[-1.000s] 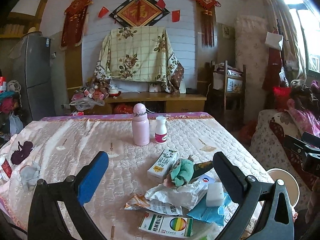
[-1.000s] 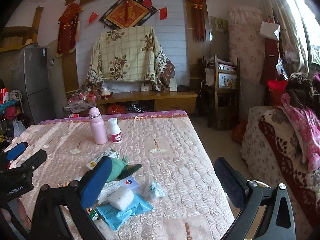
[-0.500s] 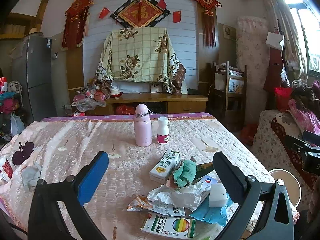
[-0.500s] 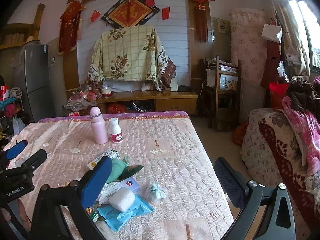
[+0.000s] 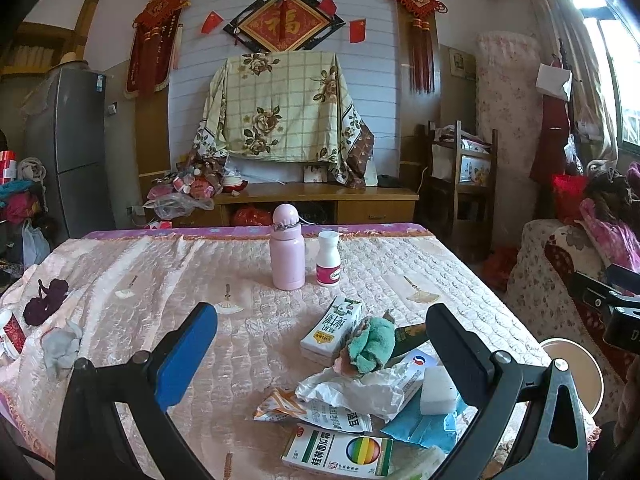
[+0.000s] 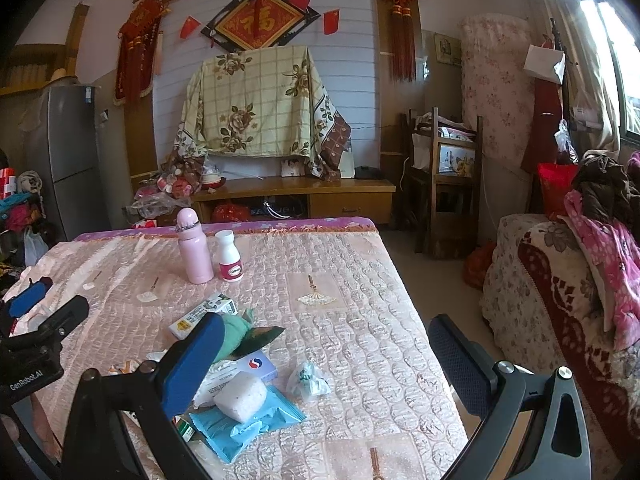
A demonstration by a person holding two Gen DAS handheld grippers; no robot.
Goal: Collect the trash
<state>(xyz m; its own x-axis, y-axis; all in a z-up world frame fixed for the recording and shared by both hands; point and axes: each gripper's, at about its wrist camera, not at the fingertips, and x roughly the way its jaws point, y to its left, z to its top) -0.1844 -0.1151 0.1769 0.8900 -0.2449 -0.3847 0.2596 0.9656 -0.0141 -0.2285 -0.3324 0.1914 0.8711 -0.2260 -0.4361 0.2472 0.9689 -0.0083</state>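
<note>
Counter [image 5: 120,264] carried quilted pink cloth; covered cabinet, red wall hangings, fridge [image 5: 68,148] stood behind. Pink bottle [image 5: 287,252] and white bottle [image 5: 329,258] stood upright side by side near far edge. Trash pile [image 5: 360,384] lay at near right part of counter: cartons, crumpled paper, green cloth, white sponge on blue packet [image 6: 244,420]. Small knotted bag [image 6: 309,380] lay just beside pile. Left tongs [image 5: 320,354] hovered wide open over pile, empty. Right tongs [image 6: 324,360] likewise spread wide, gripping nothing, above knotted bag.

Bottles [image 5: 287,248] behind litter [image 5: 352,392] on table [image 5: 160,264]
</note>
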